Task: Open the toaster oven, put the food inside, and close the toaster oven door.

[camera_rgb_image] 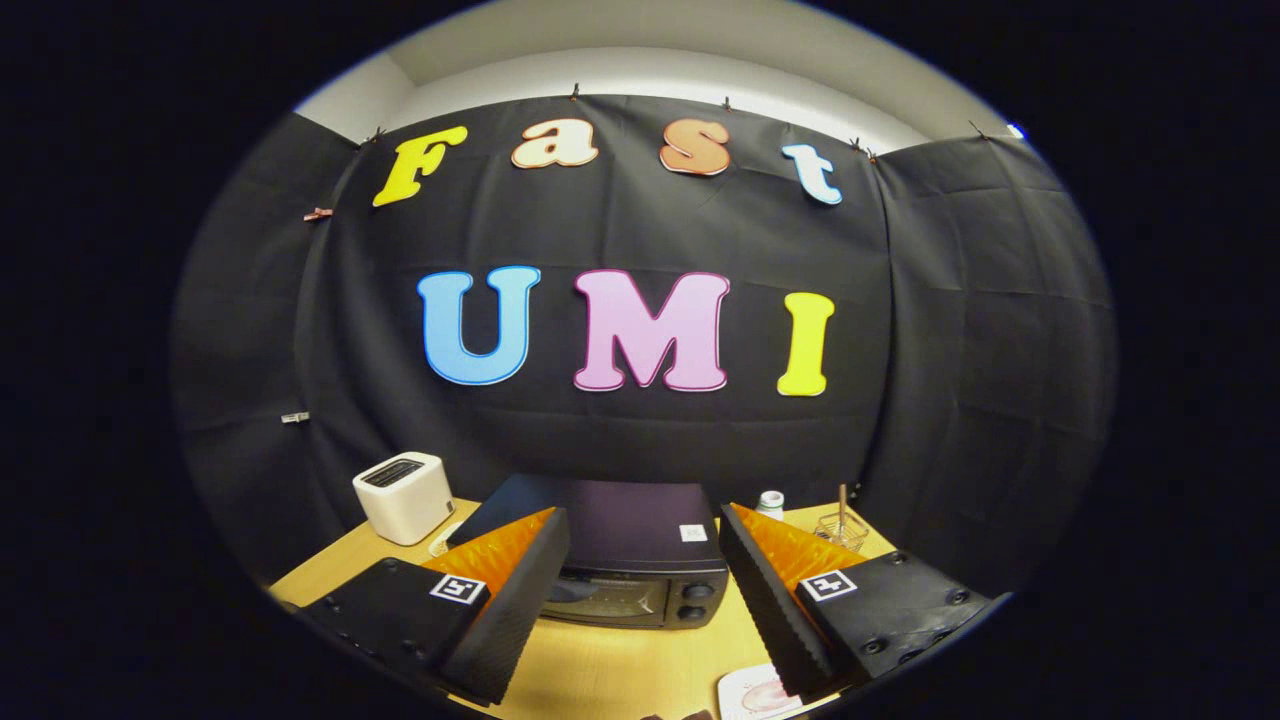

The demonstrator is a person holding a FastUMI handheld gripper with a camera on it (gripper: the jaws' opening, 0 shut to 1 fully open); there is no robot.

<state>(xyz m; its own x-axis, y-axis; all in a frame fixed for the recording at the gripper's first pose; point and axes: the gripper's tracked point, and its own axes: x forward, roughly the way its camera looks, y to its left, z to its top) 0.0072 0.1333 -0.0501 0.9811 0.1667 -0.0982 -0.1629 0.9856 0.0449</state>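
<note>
Fingers wide, empty; gripper faces toaster oven at 12 o'clock. Door shut; food plate at 5 o'clock. We judge all steps pending.

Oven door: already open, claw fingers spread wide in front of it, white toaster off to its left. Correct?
Not quite. The gripper view shows the oven door shut, not open. The rest holds: claw fingers spread wide in front of it, white toaster off to its left.

A black toaster oven with its door shut sits on the wooden table, ahead of the jaws.
</note>
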